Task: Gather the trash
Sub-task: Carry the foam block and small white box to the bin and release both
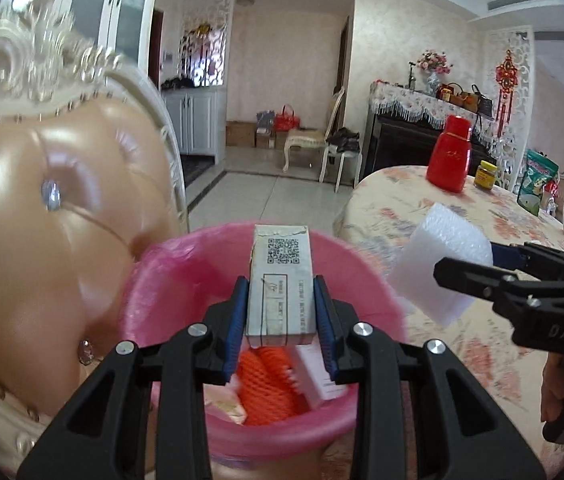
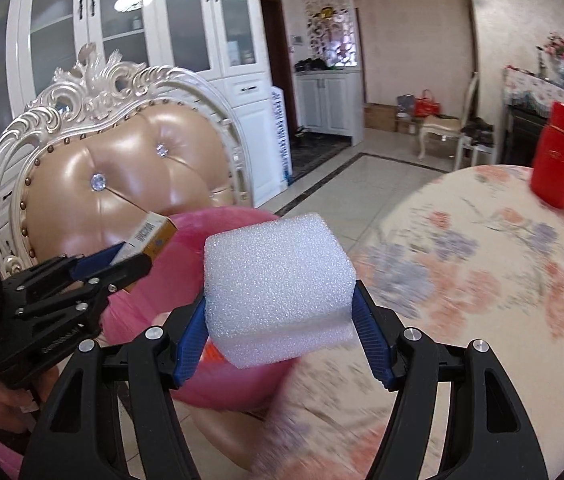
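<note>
Left wrist cam looks down close into pink bin [image 1: 170, 280]; right wrist cam sits beside, facing chair [image 2: 122, 168]. Both share bin, chair, bench [image 2: 482, 260].

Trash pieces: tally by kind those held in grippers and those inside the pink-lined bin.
Grey cardboard box with QR code, in left gripper: 1
White foam block, in right gripper: 1
Orange foam netting in bin: 1
Other packaging in bin, partly hidden: at least 1
Total: at least 4
</note>
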Demonstrator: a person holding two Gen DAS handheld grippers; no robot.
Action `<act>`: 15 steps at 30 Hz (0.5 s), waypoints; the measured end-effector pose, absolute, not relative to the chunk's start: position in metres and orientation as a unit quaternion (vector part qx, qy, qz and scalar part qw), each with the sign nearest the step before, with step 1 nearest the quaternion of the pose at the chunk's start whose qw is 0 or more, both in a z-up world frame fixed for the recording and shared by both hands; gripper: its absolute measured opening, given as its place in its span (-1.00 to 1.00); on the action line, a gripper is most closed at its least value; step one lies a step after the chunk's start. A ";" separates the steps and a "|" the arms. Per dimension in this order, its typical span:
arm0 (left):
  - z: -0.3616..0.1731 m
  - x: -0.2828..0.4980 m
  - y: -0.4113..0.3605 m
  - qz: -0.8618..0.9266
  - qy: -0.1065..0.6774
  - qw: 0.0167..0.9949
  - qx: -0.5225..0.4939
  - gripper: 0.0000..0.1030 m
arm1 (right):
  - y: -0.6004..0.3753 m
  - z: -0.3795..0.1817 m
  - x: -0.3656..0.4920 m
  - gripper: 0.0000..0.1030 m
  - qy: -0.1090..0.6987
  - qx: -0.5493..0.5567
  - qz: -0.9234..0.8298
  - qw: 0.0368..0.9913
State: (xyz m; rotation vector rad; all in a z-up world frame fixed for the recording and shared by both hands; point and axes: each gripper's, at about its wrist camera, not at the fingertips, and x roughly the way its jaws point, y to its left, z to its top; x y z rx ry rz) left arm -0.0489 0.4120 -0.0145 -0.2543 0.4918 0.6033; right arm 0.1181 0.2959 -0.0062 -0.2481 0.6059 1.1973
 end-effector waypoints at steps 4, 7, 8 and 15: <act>-0.029 -0.053 0.444 0.300 0.254 0.909 -0.138 -0.38 | 0.325 -0.011 0.116 0.24 0.285 -0.116 0.569 0.763; -0.039 -0.055 0.459 0.306 0.261 0.904 -0.149 -0.33 | 0.342 -0.017 0.115 0.30 0.296 -0.115 0.580 0.750; -0.042 -0.058 0.462 0.312 0.262 0.901 -0.151 -0.17 | 0.347 -0.019 0.114 0.42 0.300 -0.117 0.583 0.746; -0.038 -0.083 0.445 0.348 0.234 0.896 -0.149 0.31 | 0.323 -0.021 0.120 0.52 0.295 -0.105 0.572 0.758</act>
